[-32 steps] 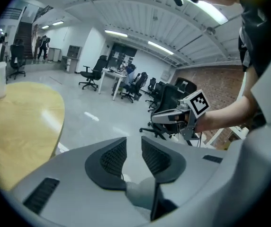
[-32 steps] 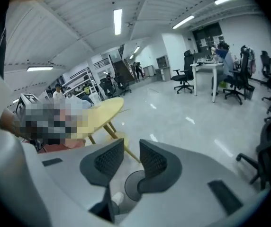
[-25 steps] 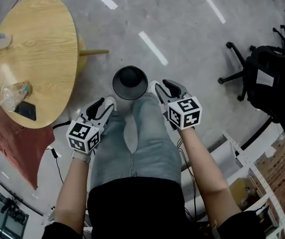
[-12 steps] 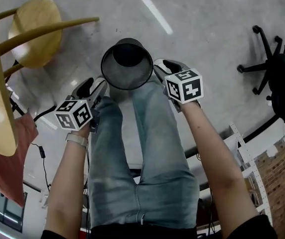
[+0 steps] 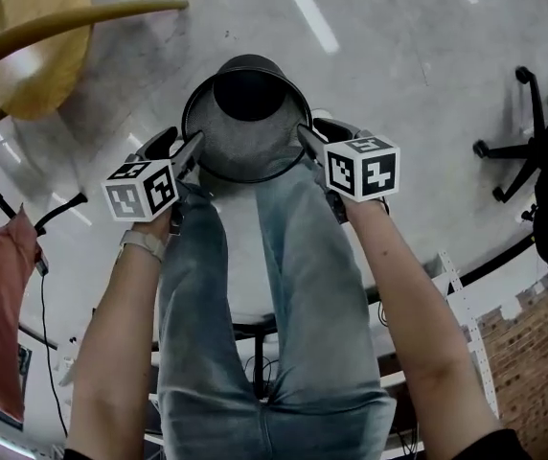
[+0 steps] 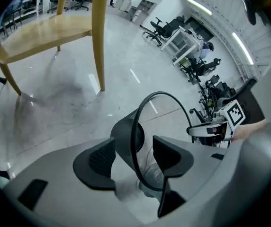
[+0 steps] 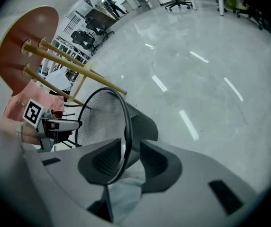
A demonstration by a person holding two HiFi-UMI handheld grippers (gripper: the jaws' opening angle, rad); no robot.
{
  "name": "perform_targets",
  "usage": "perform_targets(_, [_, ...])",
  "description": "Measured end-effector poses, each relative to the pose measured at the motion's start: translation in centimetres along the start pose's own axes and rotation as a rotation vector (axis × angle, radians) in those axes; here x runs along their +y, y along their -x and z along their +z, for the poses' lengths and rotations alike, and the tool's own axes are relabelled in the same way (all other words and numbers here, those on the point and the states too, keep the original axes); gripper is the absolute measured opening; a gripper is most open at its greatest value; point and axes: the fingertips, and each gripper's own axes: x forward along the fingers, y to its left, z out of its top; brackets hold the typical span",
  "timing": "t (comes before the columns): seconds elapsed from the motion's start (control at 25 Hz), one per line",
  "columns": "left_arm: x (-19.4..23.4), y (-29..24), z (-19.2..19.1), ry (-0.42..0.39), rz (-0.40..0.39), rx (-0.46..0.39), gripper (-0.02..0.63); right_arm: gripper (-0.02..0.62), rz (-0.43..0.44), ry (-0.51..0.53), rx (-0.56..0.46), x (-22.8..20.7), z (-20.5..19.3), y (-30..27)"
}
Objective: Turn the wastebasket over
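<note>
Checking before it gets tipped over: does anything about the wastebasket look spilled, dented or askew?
Nothing stands out. The wastebasket stands upright on the floor, its rim looks evenly round, and no litter shows inside it or on the floor around it.

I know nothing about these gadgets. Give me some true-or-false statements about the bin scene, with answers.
1. The wastebasket stands upright, mouth up. True.
2. The left gripper has the rim between its jaws. True; they have just been opening.
3. The right gripper is well clear of the wastebasket. False: the rim runs between its jaws, which have just been closing.
4. The wastebasket is solid plastic. False: it is black wire mesh.
5. A wooden chair stands nearby. True.
</note>
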Motion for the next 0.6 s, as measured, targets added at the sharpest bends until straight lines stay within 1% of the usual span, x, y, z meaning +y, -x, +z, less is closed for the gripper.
perform_targets(0.08, [0.7,-0.6,-0.6,0.02,0.02,0.016,0.243,0.101,0.015,-0.017,-0.009,0.0,0.0,-0.4])
perform_targets(0.12, [0.8,-0.8,-0.7,0.011,0.028,0.024,0.202,0.085,0.025,-0.022,-0.016,0.0,0.1,-0.5])
perform_targets(0.16, [0.8,-0.9,-0.8,-0.006,0.032,0.03,0.135,0.072,0.031,-0.025,-0.021,0.1,0.2,-0.6])
perform_targets(0.2, [0.6,-1.0,-0.9,-0.023,0.031,0.032,0.111,0.071,0.033,-0.026,-0.024,0.1,0.3,-0.6])
perform_targets(0.24, [0.3,-1.0,-0.9,-0.032,0.03,0.034,0.057,0.07,0.03,-0.027,-0.026,0.1,0.4,-0.5])
perform_targets(0.32, [-0.4,-0.8,-0.9,-0.01,0.034,0.036,0.054,0.061,0.019,-0.04,-0.032,-0.4,0.6,-0.3])
perform_targets(0.44, [-2.2,-0.3,-0.4,0.105,0.023,0.025,0.055,0.054,0.004,-0.068,-0.044,-2.0,1.9,0.0])
perform_targets(0.52, [-3.8,-0.1,0.4,0.193,0.013,0.006,0.061,0.052,0.003,-0.061,-0.055,-3.4,3.6,0.2])
perform_targets(0.6, [-5.4,0.0,1.1,0.246,0.015,0.002,0.069,0.061,0.007,-0.036,-0.074,-4.4,5.6,0.6])
